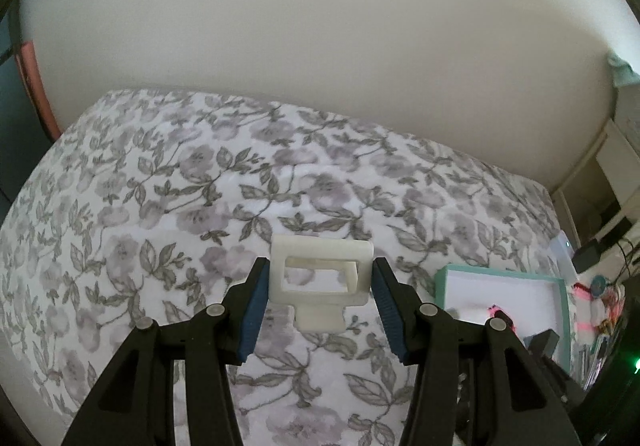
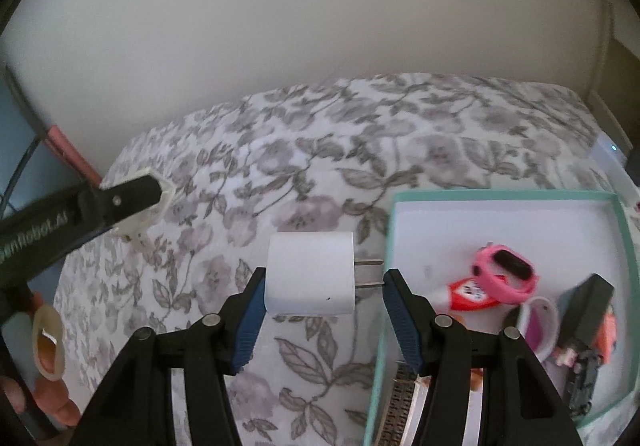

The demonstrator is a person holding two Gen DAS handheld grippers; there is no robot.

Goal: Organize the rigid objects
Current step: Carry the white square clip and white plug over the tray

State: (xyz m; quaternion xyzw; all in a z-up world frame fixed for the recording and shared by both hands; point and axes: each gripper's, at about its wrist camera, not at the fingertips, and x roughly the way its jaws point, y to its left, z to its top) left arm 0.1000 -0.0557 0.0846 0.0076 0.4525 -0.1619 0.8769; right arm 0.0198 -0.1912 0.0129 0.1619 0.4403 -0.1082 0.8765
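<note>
My left gripper (image 1: 320,266) is shut on a white plastic frame-shaped bracket (image 1: 320,298), its blue pads pressing both sides, held above the floral bedspread (image 1: 160,205). In the right wrist view the same left gripper (image 2: 160,193) shows at the far left, with the bracket (image 2: 140,226) in its tip. My right gripper (image 2: 325,274) is shut on a white wall charger (image 2: 310,274); the left pad presses the body and the two metal prongs (image 2: 368,274) meet the right pad. A teal-rimmed white box (image 2: 500,194) lies just right of the right gripper.
The box holds a pink watch (image 2: 504,278), a red item (image 2: 468,294), a white band (image 2: 540,322), a dark block (image 2: 584,310) and a metal strap (image 2: 400,406). A hand (image 2: 52,398) shows at lower left. A plain wall backs the bed. Cluttered furniture (image 1: 600,286) stands right.
</note>
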